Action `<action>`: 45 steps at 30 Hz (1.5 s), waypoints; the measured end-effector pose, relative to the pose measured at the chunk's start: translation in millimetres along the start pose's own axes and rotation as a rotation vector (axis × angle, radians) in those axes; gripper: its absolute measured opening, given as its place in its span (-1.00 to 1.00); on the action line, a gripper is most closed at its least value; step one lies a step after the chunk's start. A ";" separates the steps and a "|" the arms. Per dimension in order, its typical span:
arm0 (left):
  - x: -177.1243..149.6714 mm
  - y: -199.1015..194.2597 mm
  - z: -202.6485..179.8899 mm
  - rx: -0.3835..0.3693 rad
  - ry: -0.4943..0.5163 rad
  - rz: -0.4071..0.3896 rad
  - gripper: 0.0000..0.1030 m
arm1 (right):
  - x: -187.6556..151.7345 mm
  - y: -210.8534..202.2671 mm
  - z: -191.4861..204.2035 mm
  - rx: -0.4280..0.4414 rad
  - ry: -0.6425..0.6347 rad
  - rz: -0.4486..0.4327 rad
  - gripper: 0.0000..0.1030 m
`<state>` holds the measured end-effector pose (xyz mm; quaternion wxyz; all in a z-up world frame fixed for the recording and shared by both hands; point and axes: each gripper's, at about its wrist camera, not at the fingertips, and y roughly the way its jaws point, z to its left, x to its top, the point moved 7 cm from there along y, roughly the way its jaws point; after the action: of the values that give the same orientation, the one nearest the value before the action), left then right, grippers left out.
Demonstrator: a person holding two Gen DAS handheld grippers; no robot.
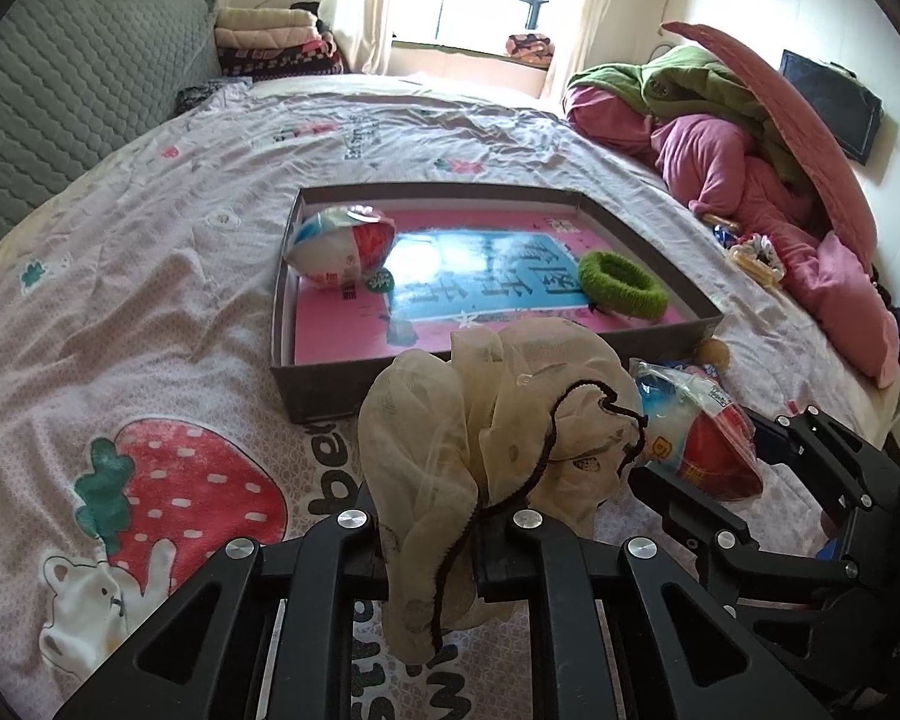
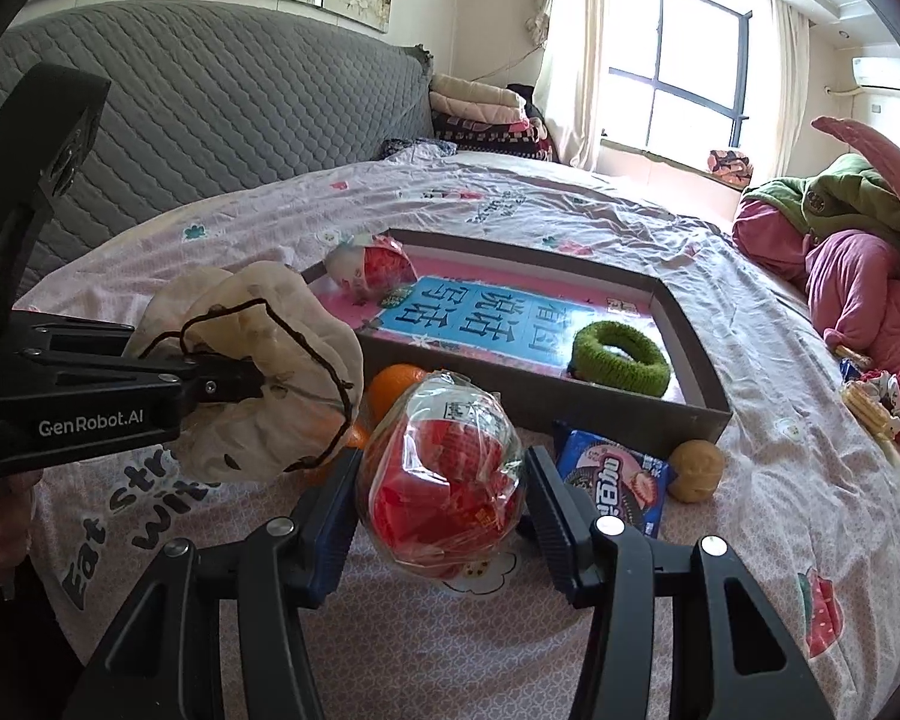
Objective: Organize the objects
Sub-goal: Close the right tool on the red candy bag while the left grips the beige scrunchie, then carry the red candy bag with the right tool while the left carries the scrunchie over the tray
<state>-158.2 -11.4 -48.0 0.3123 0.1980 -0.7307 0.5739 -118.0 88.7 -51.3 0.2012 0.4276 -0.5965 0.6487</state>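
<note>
While the left claw (image 1: 429, 546) is clenching the cream mesh pouch (image 1: 480, 438) above the bed's near edge, the right claw (image 2: 441, 501) is grasping a wrapped red snack (image 2: 441, 474); next, both probably need carrying toward the shallow box (image 2: 630, 402) mid-bed.

Cream mesh pouch (image 1: 498, 420) with black drawstring, green fuzzy ring (image 1: 624, 285), pink strawberry-print bedsheet (image 1: 150, 276), grey box (image 1: 324, 384)
</note>
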 end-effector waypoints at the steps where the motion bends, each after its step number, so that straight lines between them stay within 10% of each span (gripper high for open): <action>1: 0.8 -1.9 -1.9 0.003 0.005 -0.006 -0.71 | 0.6 -1.1 -0.4 -0.002 -0.001 -0.005 0.04; 45: 33.9 -20.0 -27.4 0.044 -0.008 -0.124 -0.71 | 35.6 -48.4 -9.4 -0.075 -0.041 -0.253 0.04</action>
<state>-163.6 12.1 -6.5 0.3398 0.2519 -0.7056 0.5686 -103.4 98.8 6.9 0.2850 0.5048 -0.5655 0.5866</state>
